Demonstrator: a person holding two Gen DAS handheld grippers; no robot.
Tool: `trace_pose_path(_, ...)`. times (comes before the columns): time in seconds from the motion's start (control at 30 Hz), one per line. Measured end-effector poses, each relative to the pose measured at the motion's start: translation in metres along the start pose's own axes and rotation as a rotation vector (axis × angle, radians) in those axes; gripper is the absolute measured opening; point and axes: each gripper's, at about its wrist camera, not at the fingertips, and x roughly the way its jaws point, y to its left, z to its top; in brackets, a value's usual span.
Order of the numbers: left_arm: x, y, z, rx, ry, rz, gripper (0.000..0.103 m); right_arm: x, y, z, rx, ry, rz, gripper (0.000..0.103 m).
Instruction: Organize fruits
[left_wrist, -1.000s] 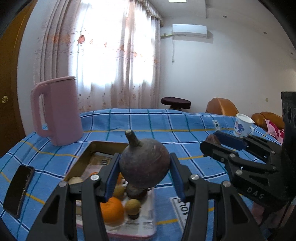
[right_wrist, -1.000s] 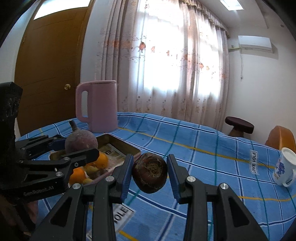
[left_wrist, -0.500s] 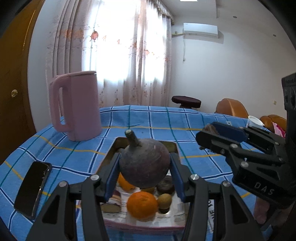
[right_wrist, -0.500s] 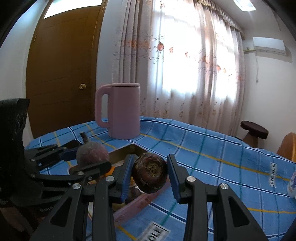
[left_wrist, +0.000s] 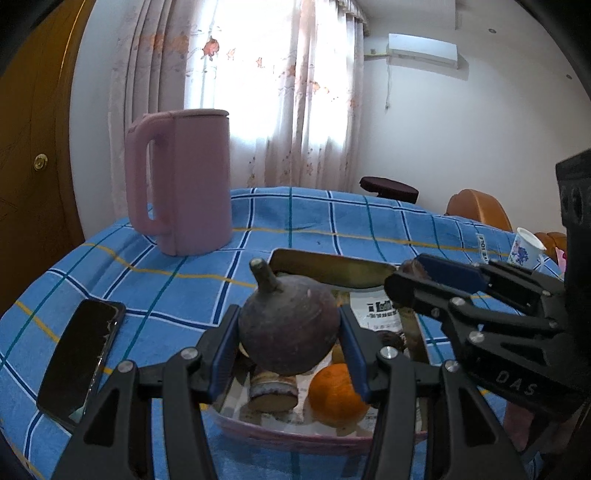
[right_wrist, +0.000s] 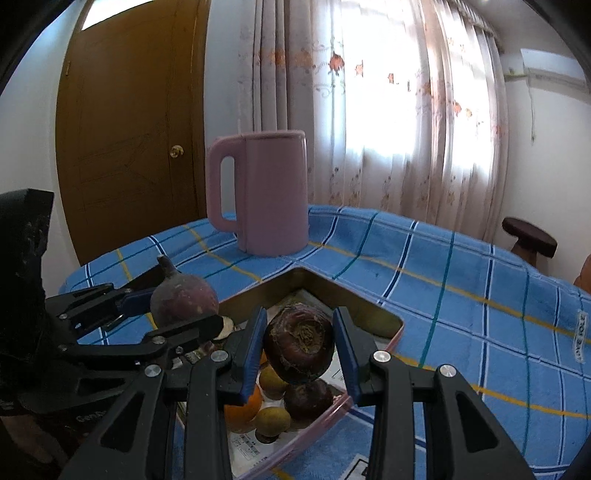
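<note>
While both grippers hang above the tray (left_wrist: 325, 264), each carries one fruit. The left gripper (left_wrist: 290, 341) has its jaws closed against the sides of a round purple fruit with a stem (left_wrist: 290, 325), stem pointing to 11 o'clock, held clear of the tray's contents. The right gripper (right_wrist: 299, 345) has its jaws closed on a dark reddish-brown fruit (right_wrist: 300, 341), its rough end facing the camera, held over the tray's near half. Inside the tray, lined with printed paper, lie an orange (left_wrist: 338, 393), a cut brown piece (left_wrist: 273, 387), a yellowish small fruit (right_wrist: 273, 419) and a dark round fruit (right_wrist: 308, 398), all close together. On the blue checked tablecloth (left_wrist: 314, 221), a pink kettle (left_wrist: 181, 181) stands at 11 o'clock from the tray in the left wrist view, well apart. A black phone (left_wrist: 79, 354) lies flat at 9 o'clock, near the tray. A white patterned cup (left_wrist: 524, 247) stands at 2 o'clock, by the table edge.
</note>
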Motion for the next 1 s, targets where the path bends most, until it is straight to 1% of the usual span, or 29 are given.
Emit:
trace_pose_path(0.13,0.004,0.002,-0.002,-0.003,0.021,-0.005,0.054,0.007,0.001,-0.004,0.001,0.037,0.001,0.039)
trace_pose_path(0.33,0.010,0.002,-0.006,0.008,0.059,-0.001,0.054,0.020,-0.004,-0.012,0.025,0.122,0.039,0.039)
trace_pose_path(0.47,0.010,0.001,-0.007,0.014,0.057,-0.008,0.054,0.029,-0.005,-0.017,0.038,0.171,0.071,0.039)
trace_pose_path(0.57,0.006,0.001,-0.004,0.019,0.044,-0.002,0.058,0.030,-0.005,-0.020,0.050,0.178,0.079,0.040)
trace_pose_path(0.67,0.002,0.000,-0.003,0.021,0.036,-0.005,0.060,0.028,-0.006,-0.019,0.060,0.179,0.092,0.041)
trace_pose_path(0.7,0.000,0.000,-0.003,0.020,0.030,-0.001,0.061,0.026,-0.007,-0.019,0.065,0.176,0.093,0.043)
trace_pose_path(0.77,-0.006,0.000,-0.001,0.017,0.011,0.007,0.067,0.019,-0.010,-0.018,0.079,0.163,0.085,0.050)
trace_pose_path(0.8,-0.008,0.000,0.000,0.015,0.002,0.004,0.069,0.014,-0.012,-0.017,0.089,0.152,0.082,0.056)
trace_pose_path(0.83,-0.013,0.000,0.001,0.010,-0.013,0.000,0.073,0.010,-0.013,-0.017,0.094,0.142,0.080,0.063)
trace_pose_path(0.87,-0.019,0.000,0.003,0.006,-0.032,0.002,0.079,0.005,-0.014,-0.016,0.099,0.127,0.077,0.066)
trace_pose_path(0.9,-0.023,0.000,0.005,0.003,-0.046,0.005,0.082,-0.002,-0.014,-0.015,0.103,0.111,0.072,0.067)
trace_pose_path(0.97,-0.034,-0.002,0.008,0.000,-0.081,0.008,0.091,-0.012,-0.015,-0.013,0.107,0.095,0.062,0.067)
trace_pose_path(1.0,-0.038,-0.003,0.010,0.001,-0.096,0.004,0.092,-0.017,-0.016,-0.013,0.108,0.088,0.052,0.068)
